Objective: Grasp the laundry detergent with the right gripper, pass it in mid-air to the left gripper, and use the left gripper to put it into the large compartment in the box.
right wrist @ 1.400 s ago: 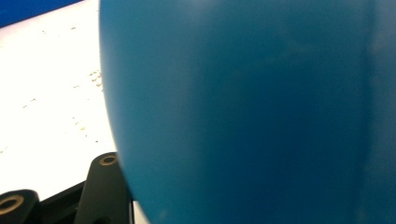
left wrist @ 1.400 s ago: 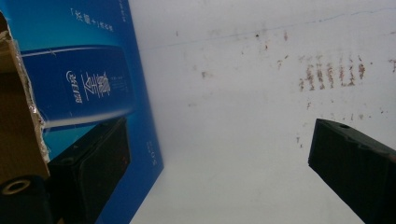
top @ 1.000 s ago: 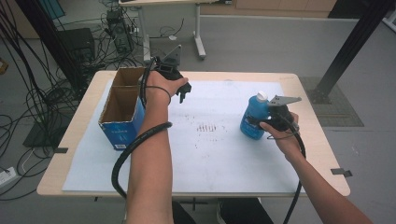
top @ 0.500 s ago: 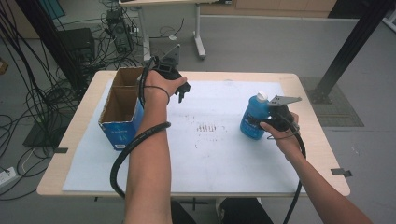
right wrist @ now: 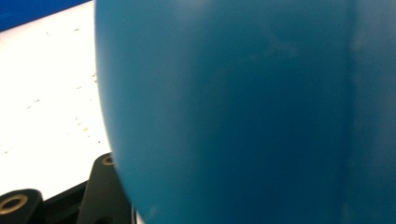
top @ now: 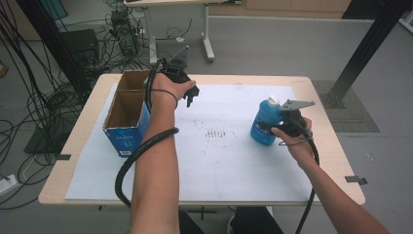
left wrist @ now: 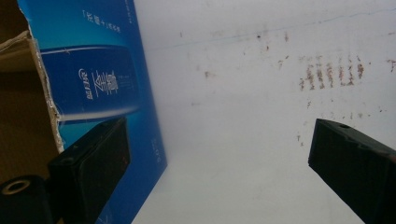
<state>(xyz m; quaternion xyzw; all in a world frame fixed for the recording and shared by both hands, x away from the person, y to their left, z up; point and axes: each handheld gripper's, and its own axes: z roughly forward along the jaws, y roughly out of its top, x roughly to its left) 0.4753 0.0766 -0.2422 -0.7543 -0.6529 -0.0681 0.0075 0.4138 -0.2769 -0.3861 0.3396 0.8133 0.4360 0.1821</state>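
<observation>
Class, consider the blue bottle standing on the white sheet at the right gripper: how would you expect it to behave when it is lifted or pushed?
The blue bottle stands upright, taller than wide, so a push near its white cap would probably tip it. Its smooth rounded wall, seen in the right gripper view, may slip in the right gripper. Lying down, it would likely roll.

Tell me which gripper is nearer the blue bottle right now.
Right. The right gripper is up against the blue bottle, its jaws at the bottle's sides. The left gripper hangs across the table, open, beside the cardboard box.
</observation>
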